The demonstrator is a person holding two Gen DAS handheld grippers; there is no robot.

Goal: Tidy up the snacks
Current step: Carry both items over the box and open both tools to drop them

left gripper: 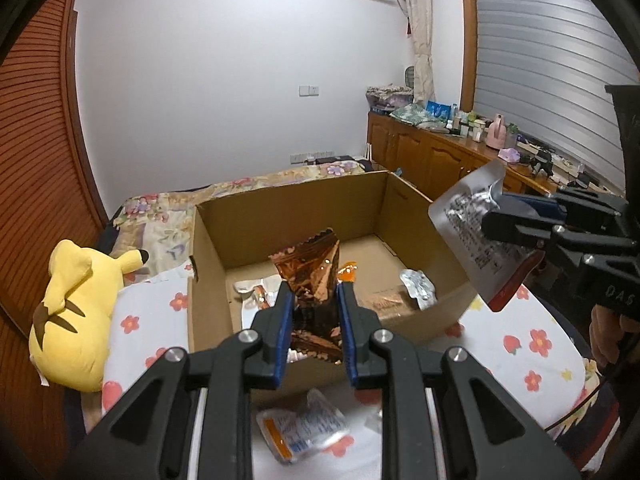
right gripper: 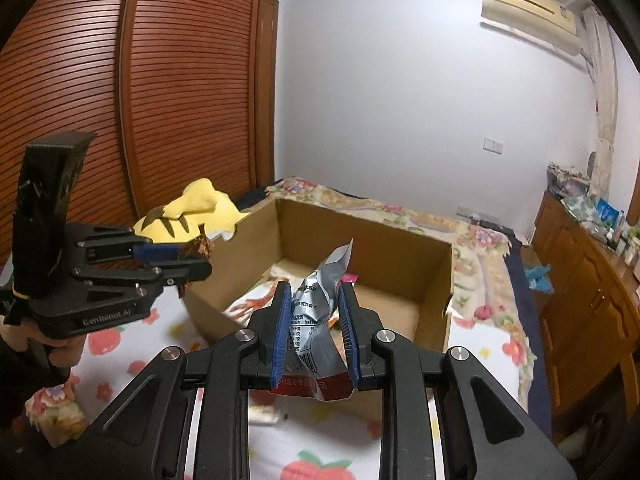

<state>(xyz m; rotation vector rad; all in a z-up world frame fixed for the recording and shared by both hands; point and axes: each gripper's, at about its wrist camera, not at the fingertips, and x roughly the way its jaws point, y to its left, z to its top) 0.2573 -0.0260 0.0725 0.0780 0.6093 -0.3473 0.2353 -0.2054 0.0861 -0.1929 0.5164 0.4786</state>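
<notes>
left gripper (left gripper: pixel 314 304) is clamped on a brown packet (left gripper: pixel 312 280), right gripper (right gripper: pixel 314 312) on a silver packet (right gripper: pixel 316 312), both held above the near wall of the box (left gripper: pixel 304 204) on the bed (left gripper: pixel 148 320); 2 packets lie inside, 1 pouch (left gripper: pixel 300 430) outside.

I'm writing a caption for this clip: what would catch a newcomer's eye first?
Both tongs are clamped on snack packets in front of the open cardboard box on the bed: the left tongs pinch a coppery brown packet, the right tongs a silver packet. A yellow plush toy lies left of the box.
</notes>
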